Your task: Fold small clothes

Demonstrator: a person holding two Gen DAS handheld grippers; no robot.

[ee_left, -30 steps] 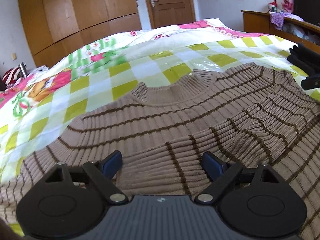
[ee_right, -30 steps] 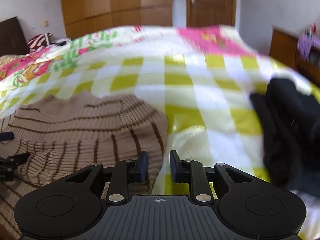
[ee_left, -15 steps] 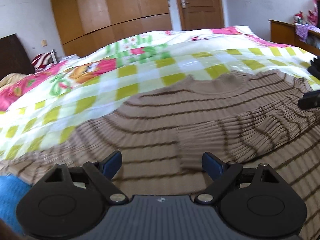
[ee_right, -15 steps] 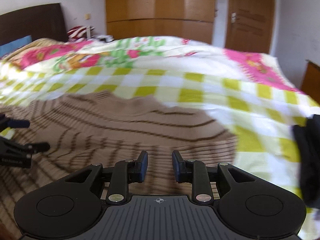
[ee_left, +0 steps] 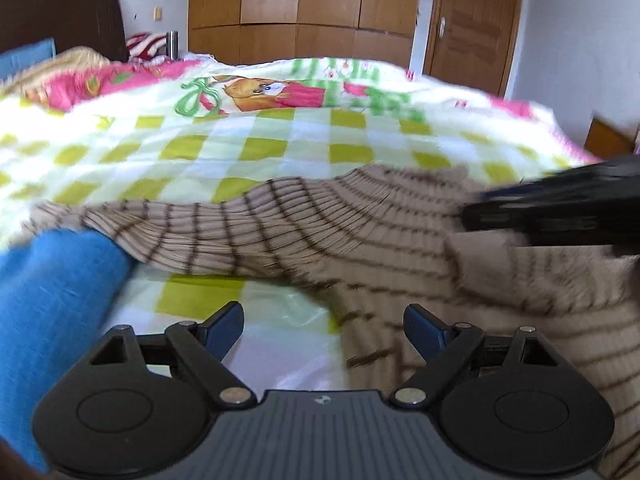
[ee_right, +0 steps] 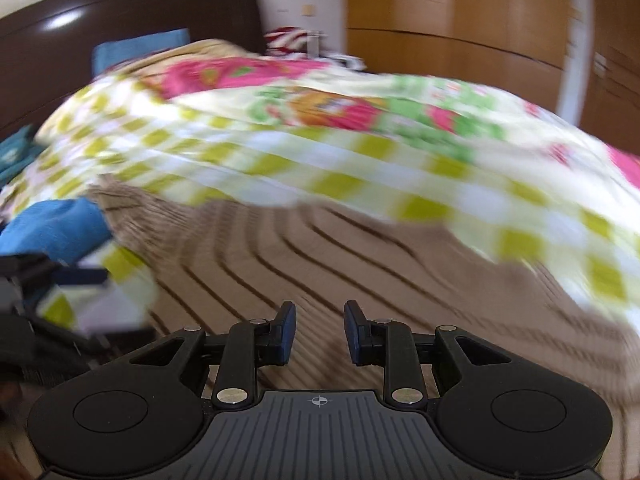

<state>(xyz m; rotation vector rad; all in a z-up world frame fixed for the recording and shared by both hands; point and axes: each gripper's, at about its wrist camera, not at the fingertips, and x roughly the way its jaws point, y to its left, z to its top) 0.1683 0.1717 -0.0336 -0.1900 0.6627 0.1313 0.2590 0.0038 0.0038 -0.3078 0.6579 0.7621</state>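
Where wardrobes (ee_left: 304,4) back the room, checked quilt (ee_left: 264,148), both tools (ee_left: 323,326) (ee_right: 319,330) apart.

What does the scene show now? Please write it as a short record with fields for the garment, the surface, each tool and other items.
garment: brown striped sweater, spread on the bed, one sleeve stretched toward the blue cloth
surface: checkered quilt
left tool: open, holds nothing, above the quilt at the sweater's edge
right tool: fingers apart, nothing between them, above the sweater
other items: blue cloth beside the sleeve end; wooden wardrobe behind the bed
image quality: right wrist view blurred
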